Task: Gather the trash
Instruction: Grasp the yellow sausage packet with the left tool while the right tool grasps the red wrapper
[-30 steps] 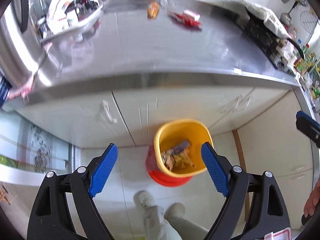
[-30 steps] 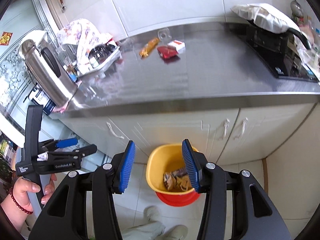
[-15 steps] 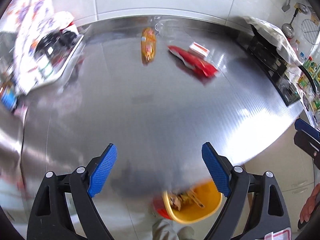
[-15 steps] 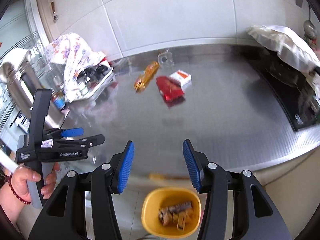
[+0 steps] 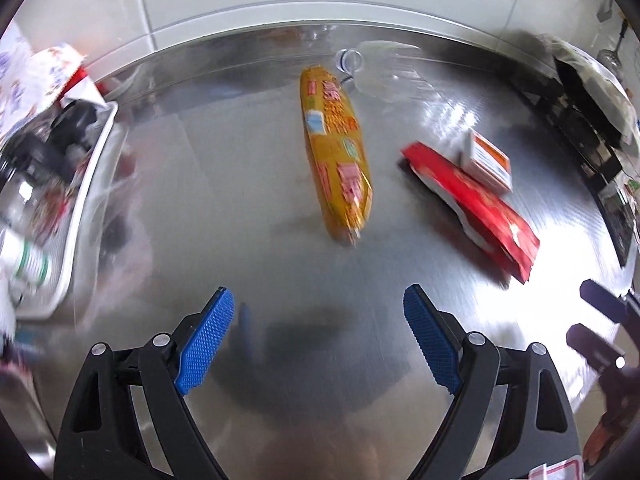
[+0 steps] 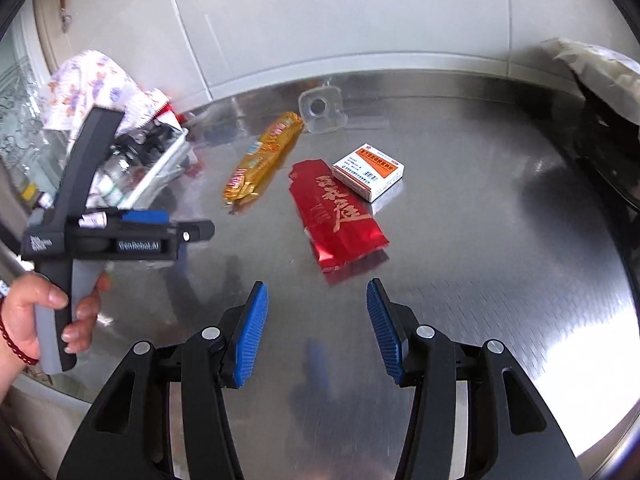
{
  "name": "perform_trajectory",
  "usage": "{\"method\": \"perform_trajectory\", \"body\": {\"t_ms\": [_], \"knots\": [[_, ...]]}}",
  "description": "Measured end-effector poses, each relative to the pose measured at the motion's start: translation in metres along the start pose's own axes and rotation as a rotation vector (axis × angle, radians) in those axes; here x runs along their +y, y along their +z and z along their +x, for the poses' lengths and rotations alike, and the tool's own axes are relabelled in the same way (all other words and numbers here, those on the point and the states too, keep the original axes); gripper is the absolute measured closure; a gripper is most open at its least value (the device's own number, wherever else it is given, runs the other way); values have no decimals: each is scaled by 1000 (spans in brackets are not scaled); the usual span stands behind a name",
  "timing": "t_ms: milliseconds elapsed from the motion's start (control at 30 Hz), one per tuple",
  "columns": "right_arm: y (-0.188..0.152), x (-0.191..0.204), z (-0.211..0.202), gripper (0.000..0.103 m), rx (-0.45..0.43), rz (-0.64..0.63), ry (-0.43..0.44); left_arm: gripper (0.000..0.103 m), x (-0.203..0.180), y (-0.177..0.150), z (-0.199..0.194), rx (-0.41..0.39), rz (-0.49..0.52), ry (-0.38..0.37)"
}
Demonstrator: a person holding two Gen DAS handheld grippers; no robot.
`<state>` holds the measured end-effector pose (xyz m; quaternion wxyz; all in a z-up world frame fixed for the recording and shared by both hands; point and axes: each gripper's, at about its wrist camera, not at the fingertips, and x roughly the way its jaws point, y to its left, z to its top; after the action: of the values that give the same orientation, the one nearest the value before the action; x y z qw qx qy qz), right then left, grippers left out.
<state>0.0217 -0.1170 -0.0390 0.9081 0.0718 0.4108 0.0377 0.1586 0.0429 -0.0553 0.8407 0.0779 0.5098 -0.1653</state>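
On the steel counter (image 5: 240, 208) (image 6: 480, 240) lie a long yellow snack wrapper (image 5: 338, 152) (image 6: 264, 158), a red foil packet (image 5: 472, 204) (image 6: 338, 216), a small white and orange box (image 5: 490, 160) (image 6: 368, 170) and a clear plastic bottle (image 5: 384, 70) (image 6: 322, 110) at the back. My left gripper (image 5: 316, 344) is open over the counter, short of the yellow wrapper, with nothing between its fingers. My right gripper (image 6: 316, 328) is open too, just short of the red packet, and holds nothing. In the right wrist view the left gripper's fingers (image 6: 148, 216) show at the left, held by a hand (image 6: 36, 312).
A white tray (image 5: 80, 208) (image 6: 160, 168) full of bottles and jars stands at the left, with a flowered cloth (image 6: 88, 84) over it. A black stove (image 5: 592, 136) (image 6: 600, 152) with a pale bag (image 6: 600, 68) on it fills the right. A white tiled wall (image 6: 320, 12) runs behind.
Both grippers have moved from over the yellow bin on the floor to above the counter, and the trash on it now lies close ahead. The bin has dropped out of view.
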Motion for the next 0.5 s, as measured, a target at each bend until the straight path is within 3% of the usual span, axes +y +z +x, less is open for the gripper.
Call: {"method": "perform_trajectory", "body": {"t_ms": [233,500], "knots": [[20,5,43,45,34,-33,-7,17,3,24,20,5,-17,-4],[36,-1,62,46,27,-30,-56,18,6,49,35,-2,7,6]]}}
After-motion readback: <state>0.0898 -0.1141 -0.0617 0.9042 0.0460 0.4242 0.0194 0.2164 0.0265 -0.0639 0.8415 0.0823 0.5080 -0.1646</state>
